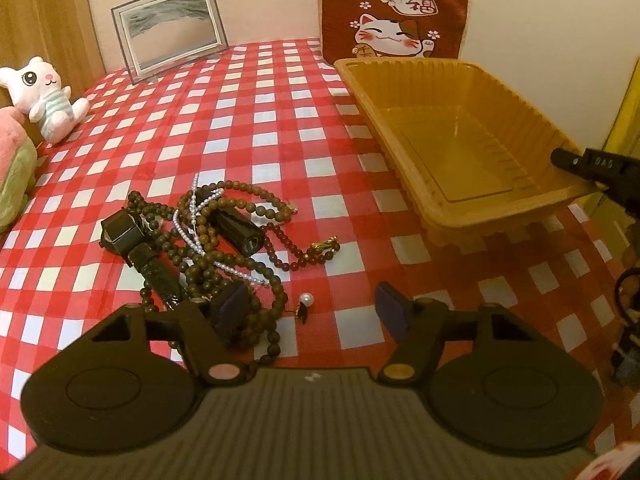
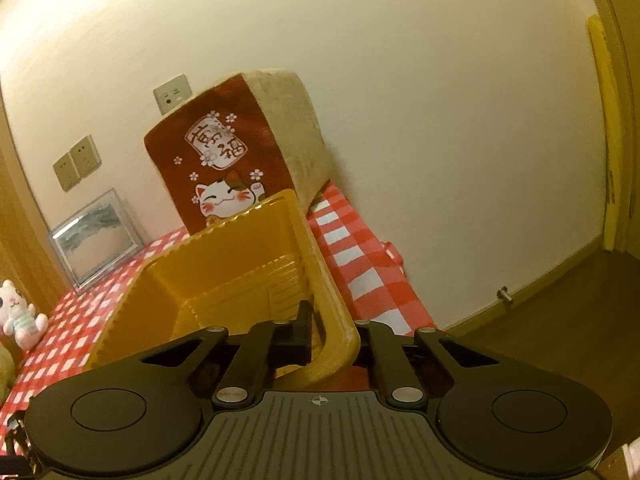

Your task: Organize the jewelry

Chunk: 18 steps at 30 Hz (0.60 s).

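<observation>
Left wrist view: left gripper (image 1: 312,312) spread wide, bead tangle (image 1: 224,236) ahead-left, pearl earring (image 1: 306,300) between fingers; right gripper (image 2: 334,332) clamps tray (image 2: 320,280) rim.

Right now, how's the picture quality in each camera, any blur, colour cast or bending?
Left wrist view: sharp, warm reddish cast, beads and tray crisp, tablecloth checks bowed by fisheye. Right wrist view: softer, yellowish and tilted, wall smeared, tray rim fills the gripper's foreground.

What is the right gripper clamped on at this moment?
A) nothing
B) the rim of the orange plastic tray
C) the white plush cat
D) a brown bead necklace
B: the right gripper has its fingers closed on the near corner rim of the orange plastic tray, one inside, one outside.
</observation>
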Motion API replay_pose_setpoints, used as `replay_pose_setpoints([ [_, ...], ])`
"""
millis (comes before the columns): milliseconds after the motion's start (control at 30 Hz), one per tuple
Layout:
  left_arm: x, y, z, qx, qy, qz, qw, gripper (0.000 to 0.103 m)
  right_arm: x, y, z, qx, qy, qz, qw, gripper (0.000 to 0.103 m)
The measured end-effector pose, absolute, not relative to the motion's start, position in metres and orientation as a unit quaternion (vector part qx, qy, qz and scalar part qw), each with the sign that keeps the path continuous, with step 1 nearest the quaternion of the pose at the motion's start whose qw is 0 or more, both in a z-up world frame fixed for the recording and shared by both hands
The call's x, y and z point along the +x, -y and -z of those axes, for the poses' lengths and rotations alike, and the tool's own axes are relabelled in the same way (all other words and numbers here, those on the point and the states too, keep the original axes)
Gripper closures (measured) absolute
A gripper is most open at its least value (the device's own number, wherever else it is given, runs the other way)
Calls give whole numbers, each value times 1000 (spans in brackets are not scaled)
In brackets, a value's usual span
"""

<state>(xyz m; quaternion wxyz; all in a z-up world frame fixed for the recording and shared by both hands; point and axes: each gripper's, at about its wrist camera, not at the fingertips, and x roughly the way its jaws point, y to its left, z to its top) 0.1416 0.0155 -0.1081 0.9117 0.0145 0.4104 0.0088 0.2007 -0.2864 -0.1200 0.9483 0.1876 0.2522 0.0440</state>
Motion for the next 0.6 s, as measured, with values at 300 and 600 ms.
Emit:
replay_pose_setpoints([
  [300, 145, -10, 118, 43, -412, 18, 910, 71, 191, 297, 93, 140, -251, -71, 955, 97],
  [600, 149, -14, 126, 50, -421, 16, 906, 86, 184, 305, 80, 123, -260, -93, 953, 97],
])
